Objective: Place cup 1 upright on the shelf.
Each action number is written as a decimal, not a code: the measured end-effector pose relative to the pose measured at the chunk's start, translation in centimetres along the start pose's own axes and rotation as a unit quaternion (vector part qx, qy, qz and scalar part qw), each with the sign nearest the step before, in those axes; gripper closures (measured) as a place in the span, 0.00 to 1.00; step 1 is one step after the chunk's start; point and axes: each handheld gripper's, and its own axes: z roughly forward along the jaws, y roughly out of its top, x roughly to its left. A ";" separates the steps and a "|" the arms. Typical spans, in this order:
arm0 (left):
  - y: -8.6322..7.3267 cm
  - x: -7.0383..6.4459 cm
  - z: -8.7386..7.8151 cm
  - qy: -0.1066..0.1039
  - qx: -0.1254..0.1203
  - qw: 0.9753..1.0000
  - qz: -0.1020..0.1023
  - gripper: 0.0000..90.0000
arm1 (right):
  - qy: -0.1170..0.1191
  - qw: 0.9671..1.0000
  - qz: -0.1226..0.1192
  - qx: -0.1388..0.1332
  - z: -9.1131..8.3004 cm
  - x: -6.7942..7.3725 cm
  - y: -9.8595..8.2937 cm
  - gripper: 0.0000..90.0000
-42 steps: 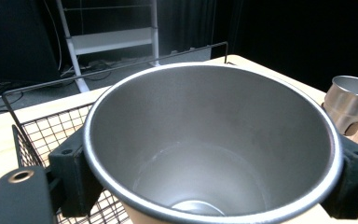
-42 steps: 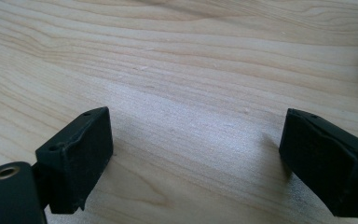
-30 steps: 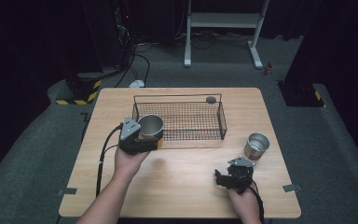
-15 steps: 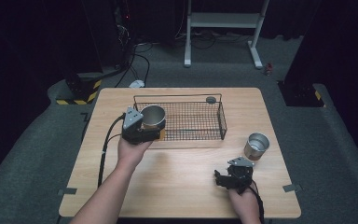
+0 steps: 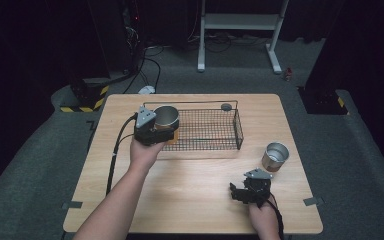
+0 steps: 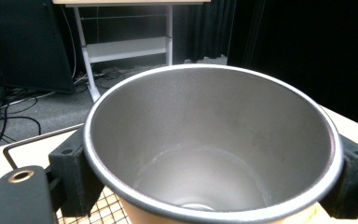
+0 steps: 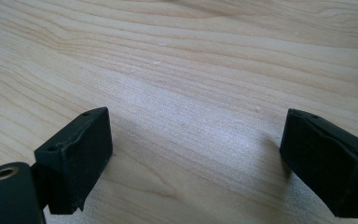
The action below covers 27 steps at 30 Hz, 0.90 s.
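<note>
Over the left end of the wire basket [image 5: 207, 131], near the desk's [image 5: 190, 200] far-left corner, my left gripper [image 5: 161, 131] has its fingers [image 6: 72, 175] clenched on a steel cup [image 5: 166, 116], upright and mouth open. Since a moment ago I have carried it further over the basket's left rim. Right of it the mesh floor lies open. My right gripper [image 5: 243, 192] rests near the front-right edge, fingers [image 7: 74, 154] spread wide over bare wood. Two cups in all: the second cup [image 5: 275, 156] stands by the right edge; one small dark disc [image 5: 226, 106] sits at the basket's far rim
</note>
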 end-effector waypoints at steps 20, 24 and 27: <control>0.2 1.4 3.0 0.007 0.015 1.000 -0.003 0.15 | 0.004 1.000 -0.005 0.000 -0.1 0.1 -0.1 0.10; 0.2 1.7 3.4 0.006 0.010 1.000 -0.007 0.15 | 0.004 1.000 -0.005 0.000 -0.1 0.1 -0.1 0.10; -0.1 1.9 3.8 0.008 0.014 1.000 -0.018 0.15 | 0.004 1.000 -0.005 0.000 -0.1 0.1 -0.1 0.10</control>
